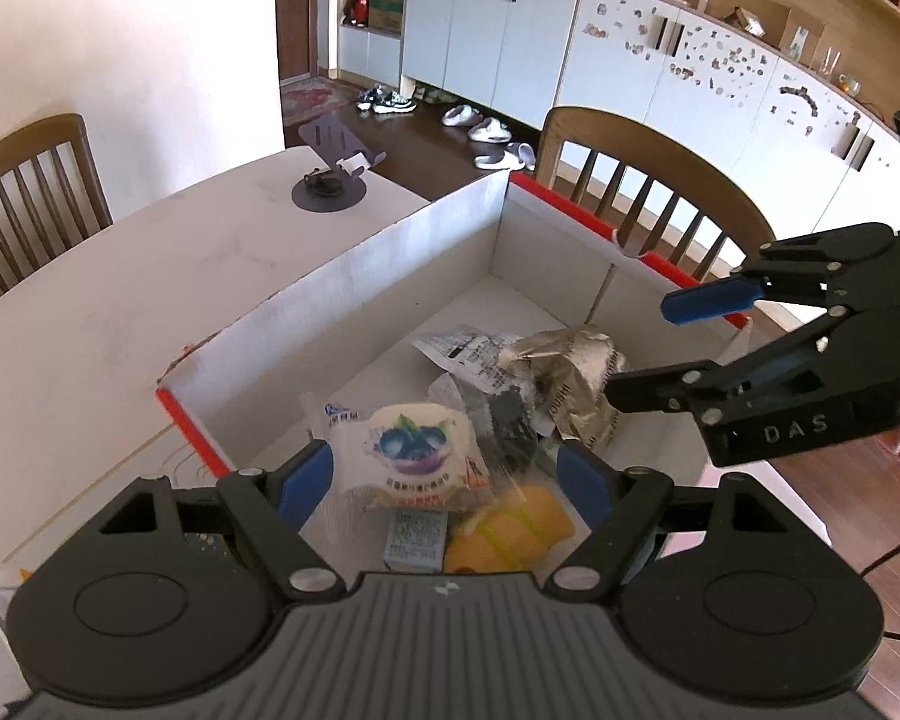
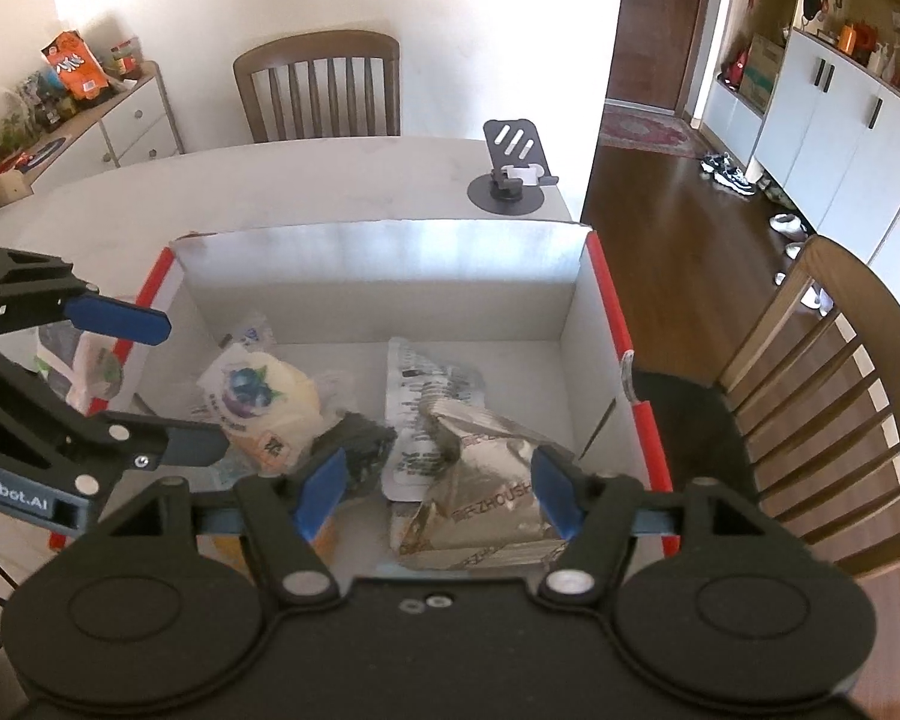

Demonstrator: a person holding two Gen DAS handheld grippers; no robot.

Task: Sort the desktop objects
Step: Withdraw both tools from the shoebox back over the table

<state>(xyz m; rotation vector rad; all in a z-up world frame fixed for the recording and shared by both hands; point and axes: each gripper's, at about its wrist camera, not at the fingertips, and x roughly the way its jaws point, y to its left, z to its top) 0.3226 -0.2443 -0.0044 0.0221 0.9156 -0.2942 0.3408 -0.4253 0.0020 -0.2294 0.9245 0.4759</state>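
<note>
Snack packets sit piled in a white cardboard box with red edge strips, on the white table. Blueberry-print packet lies at the near left of the pile, touching a dark packet just beside it. Silver foil bag is toward the right, partly on a white printed sachet. Yellow packet and a small pale blue box lie nearest the left camera.

Left claw hangs over the near end of the box, jaws wide apart, blue pads either side of the blueberry packet without touching it; nothing gripped. Right claw is above the foil bag, jaws also spread wide, pads clear of the bag, holding nothing.

Black phone stand is on the far table edge. Wooden chairs are around the table.
</note>
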